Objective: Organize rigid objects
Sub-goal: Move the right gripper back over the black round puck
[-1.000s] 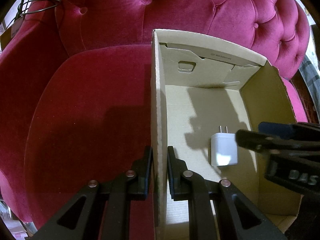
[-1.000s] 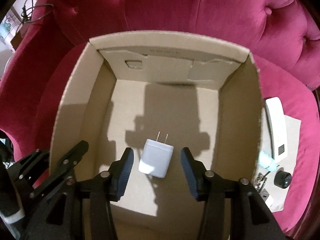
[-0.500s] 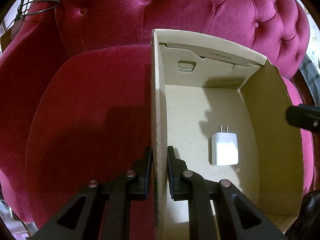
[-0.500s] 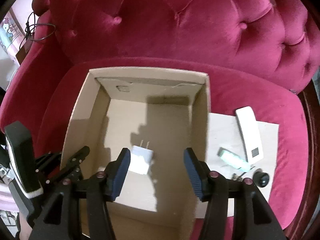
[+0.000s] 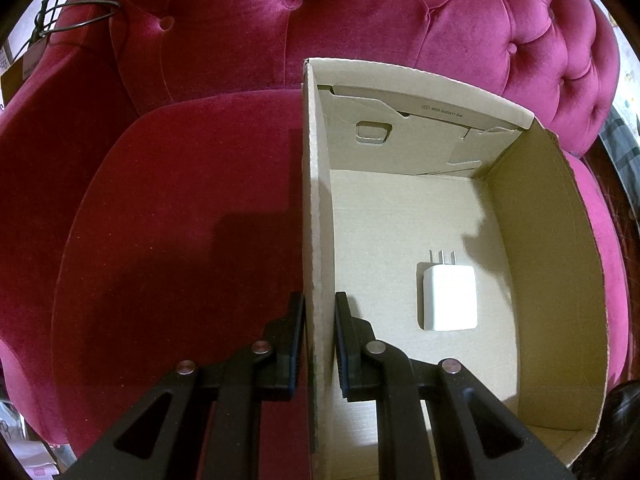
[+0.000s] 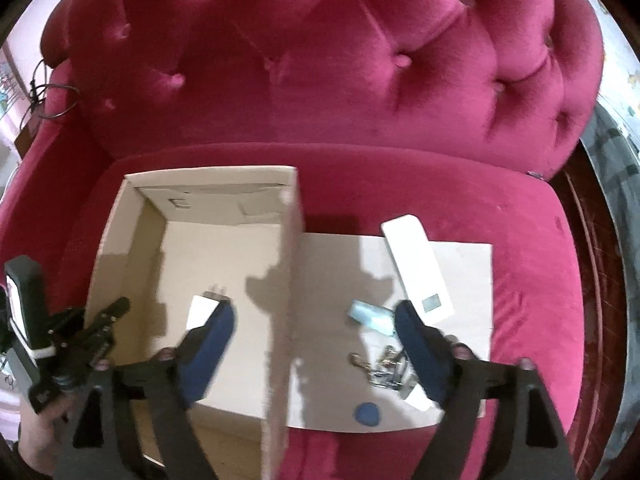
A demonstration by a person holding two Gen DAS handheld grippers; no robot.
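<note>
A white plug charger [image 5: 446, 298] [image 6: 202, 312] lies flat on the floor of an open cardboard box [image 5: 552, 280] [image 6: 208, 174]. My left gripper [image 5: 319, 308] [image 6: 116, 308] is shut on the box's left wall, one finger on each side. My right gripper [image 6: 314, 312] hovers high above the box's right wall. Its jaws are opening wide and nothing is held between them. To the right of the box, a white remote [image 6: 418, 268], a pale blue packet [image 6: 370, 314], some keys [image 6: 384, 366] and a small blue disc [image 6: 367, 414] lie on a flat cardboard sheet [image 6: 468, 264].
Box and sheet rest on the seat of a red tufted velvet sofa [image 5: 180, 220] [image 6: 360, 80]. Its backrest rises just behind them. A black cable [image 6: 52, 96] hangs over the left armrest. A person's hand holds the left gripper at the lower left.
My right gripper rose out of the box and moved right, with its jaws spreading wide. The charger stayed on the box floor. The left gripper kept its hold on the wall.
</note>
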